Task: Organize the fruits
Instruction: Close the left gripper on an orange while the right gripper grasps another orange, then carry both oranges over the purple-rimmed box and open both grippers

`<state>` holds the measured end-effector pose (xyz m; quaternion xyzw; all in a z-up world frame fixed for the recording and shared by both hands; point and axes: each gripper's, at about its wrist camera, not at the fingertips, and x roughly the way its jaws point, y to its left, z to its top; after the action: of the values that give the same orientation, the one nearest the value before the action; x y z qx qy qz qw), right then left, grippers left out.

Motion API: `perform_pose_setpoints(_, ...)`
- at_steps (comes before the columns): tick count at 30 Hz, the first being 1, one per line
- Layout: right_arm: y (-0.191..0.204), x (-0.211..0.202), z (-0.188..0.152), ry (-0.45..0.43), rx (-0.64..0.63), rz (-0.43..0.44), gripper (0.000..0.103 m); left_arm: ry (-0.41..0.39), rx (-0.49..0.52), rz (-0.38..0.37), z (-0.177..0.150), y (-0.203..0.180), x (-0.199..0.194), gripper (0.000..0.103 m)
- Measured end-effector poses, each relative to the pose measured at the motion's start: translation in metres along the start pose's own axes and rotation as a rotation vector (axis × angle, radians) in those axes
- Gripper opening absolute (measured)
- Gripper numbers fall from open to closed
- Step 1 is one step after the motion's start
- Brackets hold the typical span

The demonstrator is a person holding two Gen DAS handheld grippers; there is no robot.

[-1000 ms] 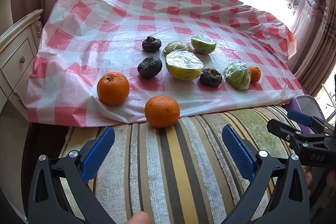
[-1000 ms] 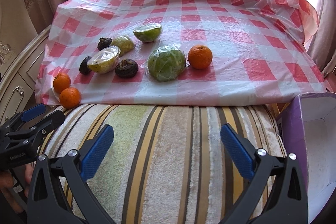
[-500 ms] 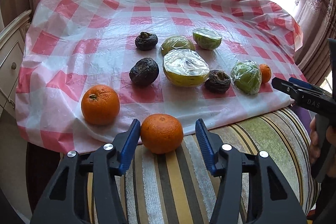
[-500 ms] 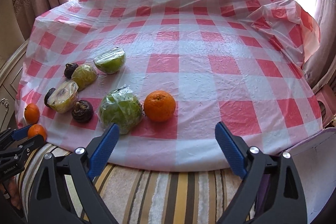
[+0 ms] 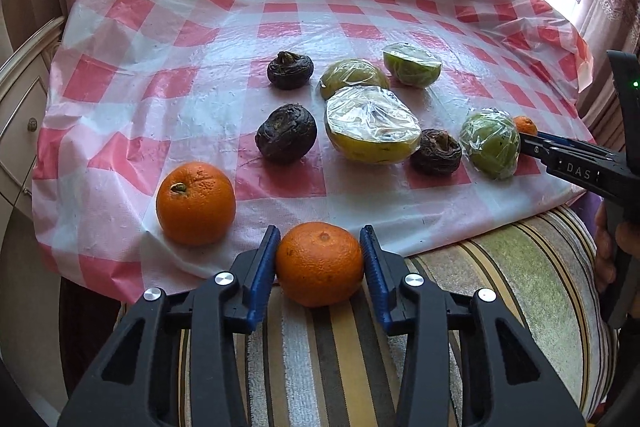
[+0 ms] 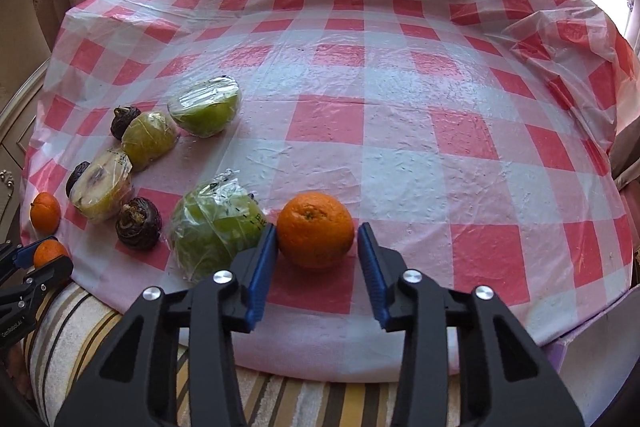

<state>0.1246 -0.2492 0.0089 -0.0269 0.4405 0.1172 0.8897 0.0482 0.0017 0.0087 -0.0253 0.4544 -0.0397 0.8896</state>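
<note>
Left wrist view, bottom centre: left gripper (image 5: 319, 263) clamped on orange (image 5: 319, 263) at tablecloth edge (image 5: 132, 267); right gripper (image 6: 317, 255) pinching second orange (image 6: 315, 229), wrapped fruit (image 6: 216, 227) likely nudged on lifting.

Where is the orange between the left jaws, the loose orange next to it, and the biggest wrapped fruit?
gripped orange (image 5: 319, 263), left wrist view, middle of its peel
loose orange (image 5: 195, 203), left wrist view, its front
biggest wrapped fruit (image 5: 372, 125), left wrist view, wrapped top
</note>
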Motion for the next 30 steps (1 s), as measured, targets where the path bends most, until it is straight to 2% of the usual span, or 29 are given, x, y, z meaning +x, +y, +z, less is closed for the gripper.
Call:
perform_pose_setpoints(10,-0.011,-0.022,-0.006,-0.055,0.039,-0.020,0.036,-0.042,0.022,0.019,0.003,-0.008,-0.014,0.038)
perform_pose_setpoints(17,-0.034,-0.051,-0.016,-0.099,0.092,-0.042,0.036,-0.071,0.098,-0.004,0.014,-0.039,-0.027,0.038)
perform_pose_setpoints(23,-0.072,-0.082,-0.033,-0.132,0.152,-0.096,0.036,-0.101,0.226,-0.069,0.031,-0.095,-0.034,0.038)
perform_pose_setpoints(30,-0.136,-0.109,-0.067,-0.133,0.240,-0.236,0.036,-0.125,0.420,-0.209,0.043,-0.189,-0.035,0.038)
